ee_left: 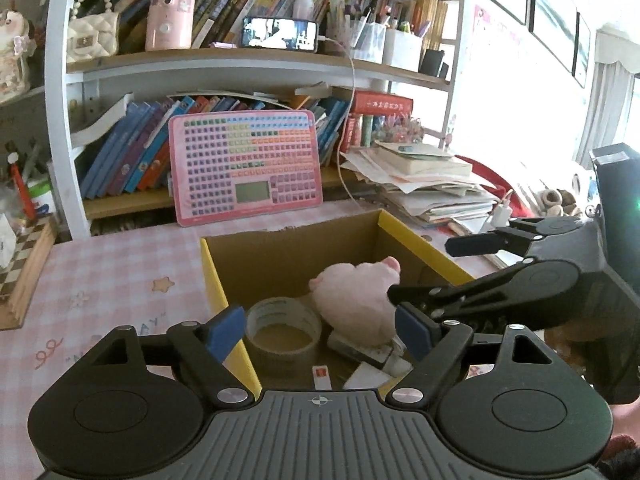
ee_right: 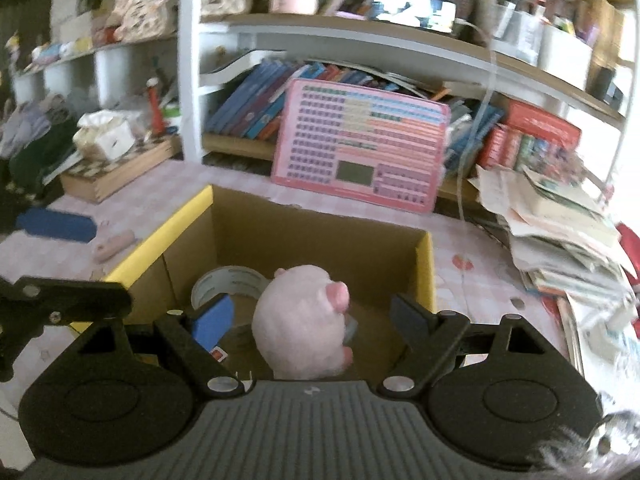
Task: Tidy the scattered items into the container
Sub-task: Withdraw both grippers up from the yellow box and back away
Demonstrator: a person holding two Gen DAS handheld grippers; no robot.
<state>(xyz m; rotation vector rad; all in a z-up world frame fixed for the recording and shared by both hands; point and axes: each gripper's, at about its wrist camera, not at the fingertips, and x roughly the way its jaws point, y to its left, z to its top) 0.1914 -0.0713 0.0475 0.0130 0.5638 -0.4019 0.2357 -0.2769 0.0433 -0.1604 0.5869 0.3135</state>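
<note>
Cardboard box (ee_right: 320, 236) on the desk already holds a pink plush pig (ee_right: 300, 320) and tape roll (ee_right: 228, 284). Both the right gripper (ee_right: 308, 316) and left gripper (ee_left: 320, 332) hover spread and empty above it. Next, probably, fetch the pink item (ee_right: 114, 245) lying left of the box.

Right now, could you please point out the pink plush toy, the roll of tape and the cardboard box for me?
pink plush toy (ee_right: 300, 320), right wrist view, on the middle of its body.
roll of tape (ee_left: 283, 322), left wrist view, on its near rim.
cardboard box (ee_left: 288, 256), left wrist view, on its inner back wall.
</note>
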